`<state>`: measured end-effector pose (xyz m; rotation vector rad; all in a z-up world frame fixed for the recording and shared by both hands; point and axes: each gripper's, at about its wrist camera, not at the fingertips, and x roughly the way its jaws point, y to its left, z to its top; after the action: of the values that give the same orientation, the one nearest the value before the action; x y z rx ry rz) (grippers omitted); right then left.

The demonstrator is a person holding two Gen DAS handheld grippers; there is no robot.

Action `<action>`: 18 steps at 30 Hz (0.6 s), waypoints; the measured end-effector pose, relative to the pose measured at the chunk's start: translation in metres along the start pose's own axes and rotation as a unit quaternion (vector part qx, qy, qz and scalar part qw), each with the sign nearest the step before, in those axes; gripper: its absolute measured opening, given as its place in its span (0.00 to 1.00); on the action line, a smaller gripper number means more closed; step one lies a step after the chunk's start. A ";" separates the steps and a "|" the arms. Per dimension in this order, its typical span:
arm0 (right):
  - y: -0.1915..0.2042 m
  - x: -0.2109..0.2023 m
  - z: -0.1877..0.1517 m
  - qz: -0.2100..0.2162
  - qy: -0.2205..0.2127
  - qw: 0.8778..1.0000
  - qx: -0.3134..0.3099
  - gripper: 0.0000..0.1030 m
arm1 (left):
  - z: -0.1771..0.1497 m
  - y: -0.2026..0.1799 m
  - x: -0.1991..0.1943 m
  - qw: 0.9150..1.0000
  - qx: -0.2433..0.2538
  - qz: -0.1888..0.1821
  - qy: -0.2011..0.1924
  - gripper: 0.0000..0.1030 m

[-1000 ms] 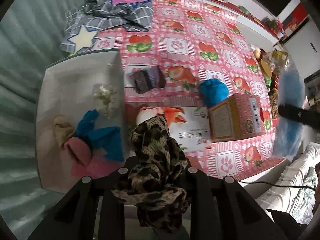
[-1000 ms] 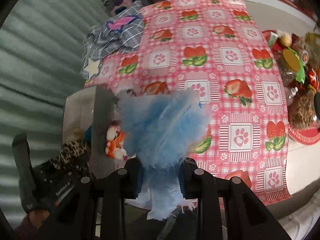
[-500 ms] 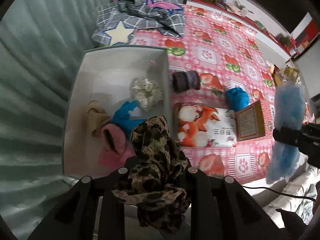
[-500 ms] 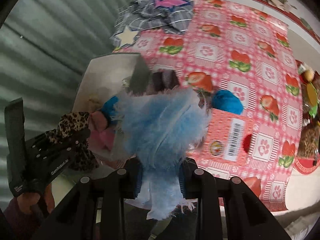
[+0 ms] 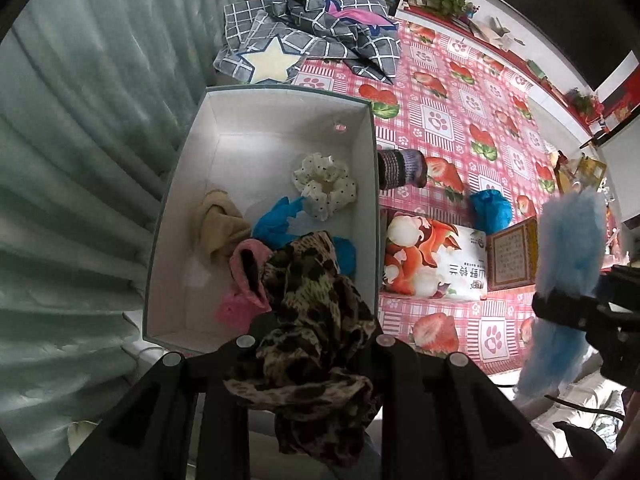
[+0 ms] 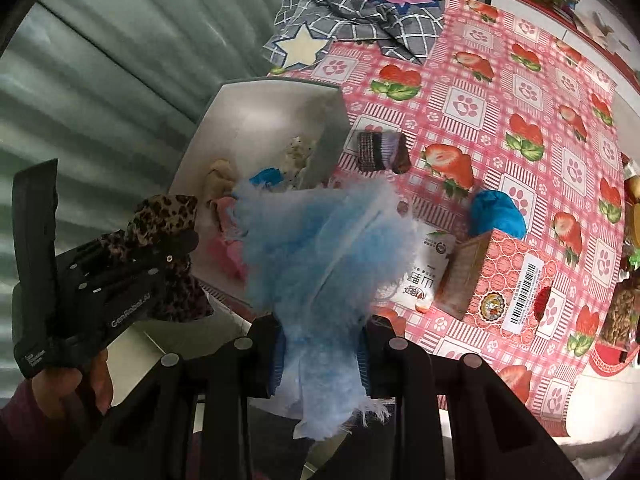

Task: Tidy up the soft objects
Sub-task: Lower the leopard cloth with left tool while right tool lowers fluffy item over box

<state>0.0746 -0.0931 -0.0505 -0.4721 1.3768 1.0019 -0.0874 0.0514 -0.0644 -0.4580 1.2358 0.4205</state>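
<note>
Pink strawberry-and-paw-print cloth covers the surface point(image 5: 460, 112), which runs beside a grey-green corrugated wall point(image 5: 80, 140). At the wall side stands an open white box point(image 5: 256, 120), and inside it lie a white dotted scrunchie point(image 5: 325, 186), a beige cloth point(image 5: 218, 222), a blue glove point(image 5: 276, 220) and a pink sock point(image 5: 244, 268). The left gripper point(image 5: 316, 320) hangs over the near end of the box, its jaws closed on a leopard-print cloth point(image 5: 316, 320) that bunches up between them and droops below. The right gripper point(image 6: 320, 356) is held off to the right of the box, above the near edge of the surface, with its jaws clamped on a fluffy light-blue cloth point(image 6: 324, 248) that fans out in front of the camera and hides part of the box from that view. Just outside the box's right wall lies a dark striped roll of fabric point(image 5: 400, 164). Nearer sits a white packet point(image 5: 432, 260) printed with an orange fox, touching a pink carton point(image 6: 500, 280) with a barcode, and a bright blue bundle point(image 5: 490, 210) lies just beyond them. A grey checked cloth point(image 5: 312, 32) with a cream star is heaped at the far end of the surface, beyond the box.
</note>
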 end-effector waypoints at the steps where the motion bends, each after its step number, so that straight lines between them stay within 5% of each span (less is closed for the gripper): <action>1: 0.001 0.000 0.000 0.000 0.001 1.000 -0.001 0.29 | 0.000 0.000 0.000 1.000 -0.001 -0.001 -0.001 0.25; 18: 0.014 0.008 0.005 -0.005 0.015 1.000 -0.012 0.29 | -0.002 0.014 0.003 1.000 -0.021 -0.004 -0.001 0.25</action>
<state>0.0655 -0.0792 -0.0538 -0.5133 1.3897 1.0084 -0.0955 0.0619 -0.0687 -0.4978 1.2251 0.4415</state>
